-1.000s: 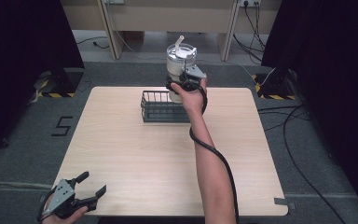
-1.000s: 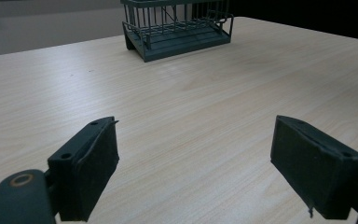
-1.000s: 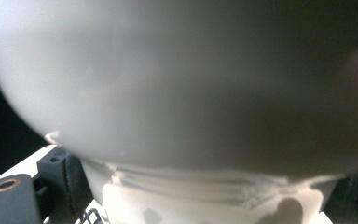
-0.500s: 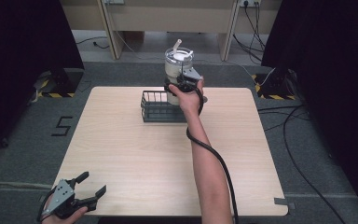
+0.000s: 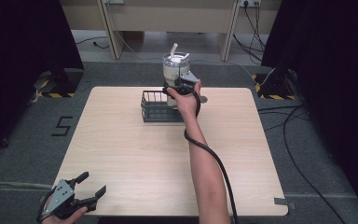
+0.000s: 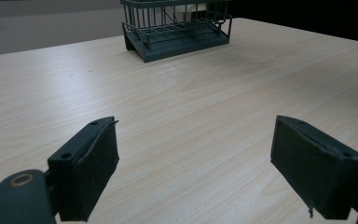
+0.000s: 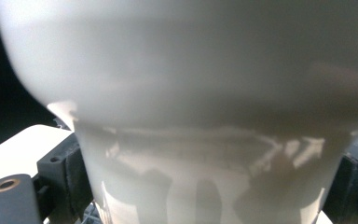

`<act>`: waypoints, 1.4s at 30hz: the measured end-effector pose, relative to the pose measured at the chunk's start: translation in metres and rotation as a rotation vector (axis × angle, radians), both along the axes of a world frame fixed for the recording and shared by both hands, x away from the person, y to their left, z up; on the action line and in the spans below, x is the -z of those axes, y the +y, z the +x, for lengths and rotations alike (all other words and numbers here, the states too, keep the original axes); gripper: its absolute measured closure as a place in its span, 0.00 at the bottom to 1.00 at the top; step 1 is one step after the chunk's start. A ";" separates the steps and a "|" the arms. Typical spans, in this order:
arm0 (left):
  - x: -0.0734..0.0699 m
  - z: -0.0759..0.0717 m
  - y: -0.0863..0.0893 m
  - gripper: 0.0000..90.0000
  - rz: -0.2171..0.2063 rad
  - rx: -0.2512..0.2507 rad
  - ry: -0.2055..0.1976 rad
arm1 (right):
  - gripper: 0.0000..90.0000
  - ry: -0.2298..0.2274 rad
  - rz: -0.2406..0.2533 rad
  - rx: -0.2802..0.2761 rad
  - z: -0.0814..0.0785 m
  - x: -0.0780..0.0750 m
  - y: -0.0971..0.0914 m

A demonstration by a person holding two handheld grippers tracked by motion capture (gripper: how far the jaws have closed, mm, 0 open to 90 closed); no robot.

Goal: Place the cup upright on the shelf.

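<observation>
Right gripper [image 5: 179,88] upper centre of high view, jaws clamped on both sides of white lidded cup [image 5: 175,70], cup held above far edge of dark wire basket [image 5: 158,106]. In right gripper view cup [image 7: 205,116] sits between jaws. Left gripper [image 5: 86,186] lower left of frame, jaws spread wide, nothing between, over bare wooden table [image 5: 135,154]. Basket [image 6: 177,25] at top of left gripper view.

Pale wooden table [image 5: 135,154] bearing a dark wire basket [image 5: 156,108] at its far edge, near the middle.
</observation>
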State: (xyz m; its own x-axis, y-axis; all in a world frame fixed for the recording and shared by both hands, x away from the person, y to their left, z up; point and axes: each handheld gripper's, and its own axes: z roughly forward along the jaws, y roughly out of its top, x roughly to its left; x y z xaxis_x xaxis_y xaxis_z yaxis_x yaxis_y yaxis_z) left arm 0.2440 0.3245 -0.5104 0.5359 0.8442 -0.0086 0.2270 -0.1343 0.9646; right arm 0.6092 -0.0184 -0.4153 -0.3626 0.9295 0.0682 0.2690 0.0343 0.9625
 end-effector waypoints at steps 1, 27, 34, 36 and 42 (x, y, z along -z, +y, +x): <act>0.000 0.000 0.000 0.16 0.000 0.000 0.000 | 0.11 0.000 0.000 0.000 0.000 0.000 0.000; 0.000 0.000 -0.001 0.16 -0.002 0.009 0.002 | 0.11 -0.012 -0.025 0.006 -0.003 0.020 0.002; 0.000 0.000 -0.001 0.16 0.001 0.009 0.003 | 0.07 -0.021 -0.025 0.003 -0.009 0.020 0.003; 0.000 0.000 -0.001 0.16 0.001 0.008 0.002 | 0.06 -0.022 -0.036 0.006 -0.011 0.019 0.003; 0.000 0.000 -0.002 0.16 0.003 0.009 0.001 | 0.05 -0.028 -0.023 -0.003 -0.018 0.019 0.002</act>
State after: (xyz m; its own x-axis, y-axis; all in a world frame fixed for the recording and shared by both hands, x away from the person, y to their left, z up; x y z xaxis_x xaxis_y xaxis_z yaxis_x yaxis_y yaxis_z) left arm 0.2437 0.3225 -0.5105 0.5438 0.8392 -0.0070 0.2269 -0.1390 0.9639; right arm 0.5917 -0.0163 -0.4339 -0.3672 0.9294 0.0367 0.2419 0.0573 0.9686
